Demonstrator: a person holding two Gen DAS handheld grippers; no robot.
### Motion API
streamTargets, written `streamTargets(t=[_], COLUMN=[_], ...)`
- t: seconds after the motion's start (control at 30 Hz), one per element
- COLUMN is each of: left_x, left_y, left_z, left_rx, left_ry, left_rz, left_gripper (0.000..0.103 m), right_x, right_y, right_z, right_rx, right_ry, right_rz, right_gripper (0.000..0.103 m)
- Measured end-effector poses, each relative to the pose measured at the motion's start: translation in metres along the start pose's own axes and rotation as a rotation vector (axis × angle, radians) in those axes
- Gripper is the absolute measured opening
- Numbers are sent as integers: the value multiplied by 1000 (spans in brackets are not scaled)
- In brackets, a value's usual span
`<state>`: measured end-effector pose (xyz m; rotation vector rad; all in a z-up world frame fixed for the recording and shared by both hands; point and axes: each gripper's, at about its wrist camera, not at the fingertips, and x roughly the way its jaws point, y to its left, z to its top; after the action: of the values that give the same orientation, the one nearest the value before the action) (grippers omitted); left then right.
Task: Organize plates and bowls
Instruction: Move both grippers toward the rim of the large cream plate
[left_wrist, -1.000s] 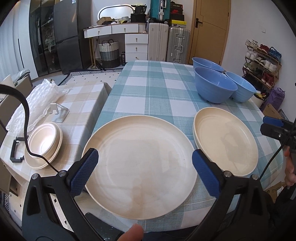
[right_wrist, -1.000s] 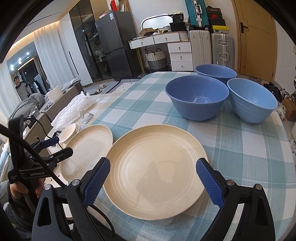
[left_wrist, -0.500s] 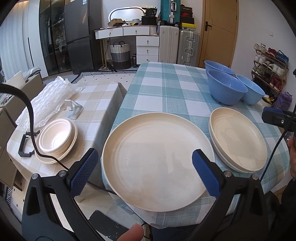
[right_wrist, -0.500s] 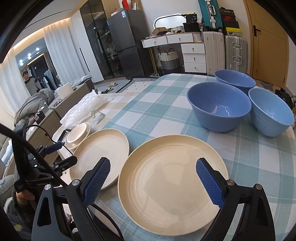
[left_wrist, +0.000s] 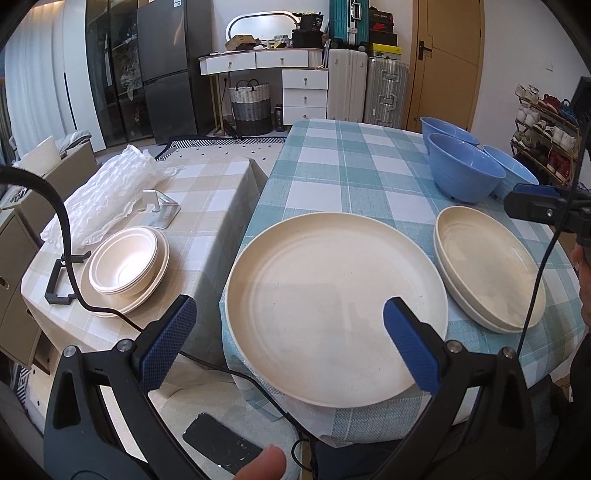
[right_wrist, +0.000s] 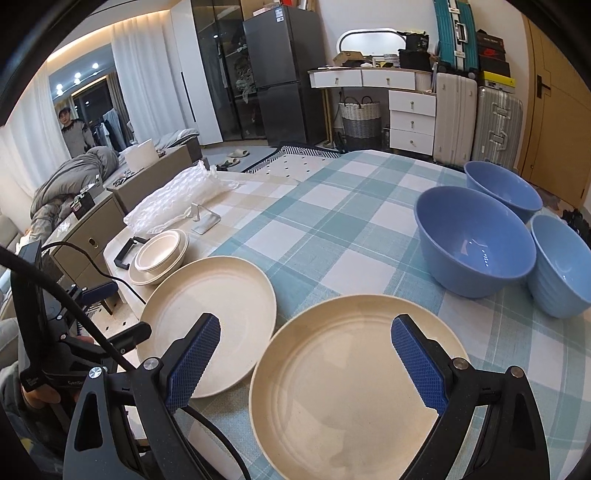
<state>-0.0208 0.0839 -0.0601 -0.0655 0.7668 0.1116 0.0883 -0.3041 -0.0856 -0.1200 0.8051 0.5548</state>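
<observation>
- L gripper (left_wrist: 288, 343): jaws wide apart, nothing held, hovering above near edge of big plate (left_wrist: 332, 306). Blue pads either side of plate's near half in view, not touching it as far as I can tell.
- R gripper (right_wrist: 306, 365): jaws wide apart, empty, hanging over stacked plates (right_wrist: 354, 384); seen from the L cam that pile (left_wrist: 487, 266) looks like two plates nested.
- Big plate sits at table's left-front corner, rim overhanging tablecloth (left_wrist: 351, 173) edge a bit. In R cam it's (right_wrist: 210, 314), just left of the stack, rims near/overlapping in view; contact can't tell.
- 3 blue bowls at far right of table: large bowl (right_wrist: 474, 240) in front, second bowl (right_wrist: 502, 188) behind it, ribbed bowl (right_wrist: 561, 266) to the right. All upright, close together, well apart from the plates.
- Side table (left_wrist: 207, 206) w/ beige check cloth, left of main table, lower. On it: small bowls (left_wrist: 125, 262) nested on a small plate stack, bubble wrap (left_wrist: 107, 192), metal stand (left_wrist: 159, 210) between wrap and bowls, black clip (left_wrist: 62, 277) beside bowls.
- Black cable (left_wrist: 70, 258) runs across the side table to the L gripper.
- Fingertip (left_wrist: 266, 465) at bottom edge of L cam, phone (left_wrist: 221, 446) below it.
- Person (right_wrist: 72, 129) stands far back left in room.
</observation>
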Motion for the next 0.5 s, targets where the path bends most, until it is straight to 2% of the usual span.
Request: streamTargets(t=[0.5], left_x=[13], left_y=[22], left_z=[-12], left_rx=[-53], left_ry=[33], left_rz=[5], left_gripper=[101], right_x=[39], right_y=[24], right_z=[24], right_rx=[-78], right_ry=[56], right_rz=[25], right_gripper=[95])
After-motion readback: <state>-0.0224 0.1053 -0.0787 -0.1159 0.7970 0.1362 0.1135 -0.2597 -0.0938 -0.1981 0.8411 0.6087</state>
